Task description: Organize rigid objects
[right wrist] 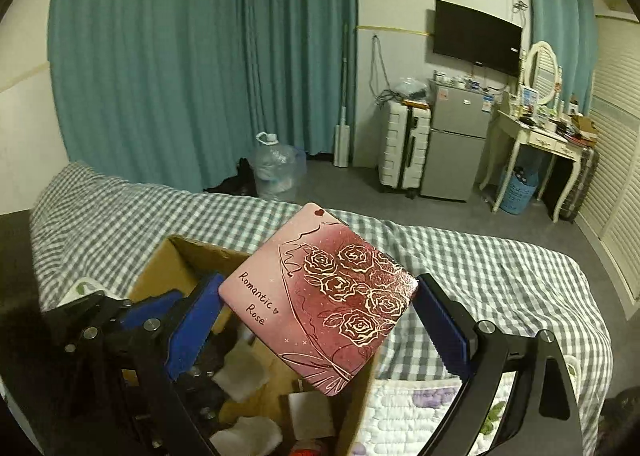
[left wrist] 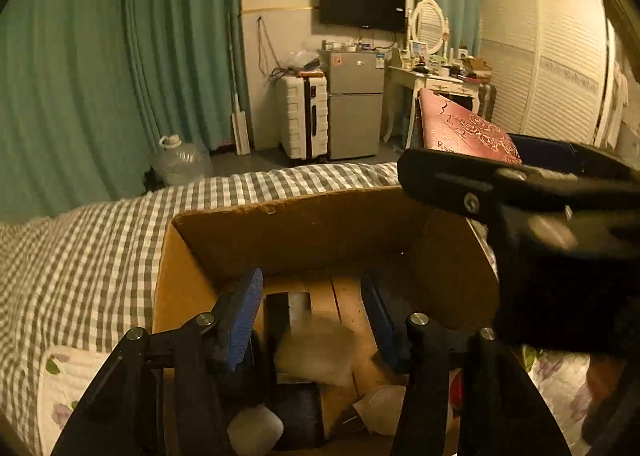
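A brown cardboard box sits on the checked bed. Inside lie a dark rectangular object, white crumpled pieces and other small items. My left gripper hangs open just over the box's inside, with nothing between its blue pads. My right gripper is shut on a pink square tile with roses and the words "Romantic Rose", held tilted above the box's right rim. The tile also shows in the left wrist view, with the right gripper's black body below it.
The bed has a grey-white checked cover and a floral quilt beside the box. Beyond the bed stand a water jug, a white suitcase, a small fridge and a dressing table.
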Action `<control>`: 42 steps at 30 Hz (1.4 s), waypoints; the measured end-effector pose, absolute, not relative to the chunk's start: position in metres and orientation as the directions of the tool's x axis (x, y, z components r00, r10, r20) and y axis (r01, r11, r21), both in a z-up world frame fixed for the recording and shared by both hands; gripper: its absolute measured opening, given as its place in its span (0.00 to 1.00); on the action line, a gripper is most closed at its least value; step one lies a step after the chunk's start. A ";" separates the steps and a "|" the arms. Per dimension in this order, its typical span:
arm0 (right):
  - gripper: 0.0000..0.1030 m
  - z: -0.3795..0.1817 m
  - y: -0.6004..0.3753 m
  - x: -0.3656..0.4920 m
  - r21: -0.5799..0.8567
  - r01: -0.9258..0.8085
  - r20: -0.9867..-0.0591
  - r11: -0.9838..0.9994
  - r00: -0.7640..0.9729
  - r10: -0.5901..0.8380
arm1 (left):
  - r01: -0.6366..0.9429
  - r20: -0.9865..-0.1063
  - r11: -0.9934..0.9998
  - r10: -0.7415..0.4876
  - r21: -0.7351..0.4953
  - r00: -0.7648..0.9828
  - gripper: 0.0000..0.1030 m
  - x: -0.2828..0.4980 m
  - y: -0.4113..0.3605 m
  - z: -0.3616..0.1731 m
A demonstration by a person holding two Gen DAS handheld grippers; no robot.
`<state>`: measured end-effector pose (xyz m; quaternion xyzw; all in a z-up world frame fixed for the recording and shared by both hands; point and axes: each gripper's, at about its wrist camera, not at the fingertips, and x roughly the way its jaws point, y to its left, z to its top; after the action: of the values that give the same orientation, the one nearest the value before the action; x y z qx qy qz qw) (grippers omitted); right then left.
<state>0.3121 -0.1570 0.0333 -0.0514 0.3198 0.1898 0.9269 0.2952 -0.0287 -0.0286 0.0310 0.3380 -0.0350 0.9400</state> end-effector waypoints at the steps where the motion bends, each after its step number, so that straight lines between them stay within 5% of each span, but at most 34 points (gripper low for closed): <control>1: 0.91 0.032 -0.159 0.312 0.027 -0.383 -0.614 0.923 0.722 0.318 | 0.083 -0.641 0.995 -0.033 0.048 0.767 0.51 0.293 -0.028 -0.029; 12: 0.92 0.016 -0.167 0.321 0.084 -0.376 -0.645 0.923 0.685 0.338 | 0.019 -0.657 0.998 0.020 0.052 0.754 0.52 0.282 -0.001 -0.027; 22: 1.00 0.032 -0.183 0.310 0.133 -0.335 -0.584 0.933 0.734 0.347 | -0.012 -0.653 1.000 0.020 0.016 0.757 0.52 0.273 0.010 -0.018; 34: 1.00 0.101 -0.197 0.232 0.029 -0.355 -0.472 0.935 0.819 0.325 | 0.041 -0.433 0.997 -0.009 0.063 0.901 0.65 0.199 -0.009 0.067; 42: 1.00 0.096 -0.219 0.175 0.009 -0.321 -0.425 0.947 0.856 0.294 | 0.001 -0.335 0.998 0.022 0.068 0.942 0.68 0.146 -0.015 0.100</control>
<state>0.1751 -0.2190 0.0965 -0.0310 0.2155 0.1598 0.9628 0.1457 -0.0150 0.0996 0.0337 0.1703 0.0053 0.9848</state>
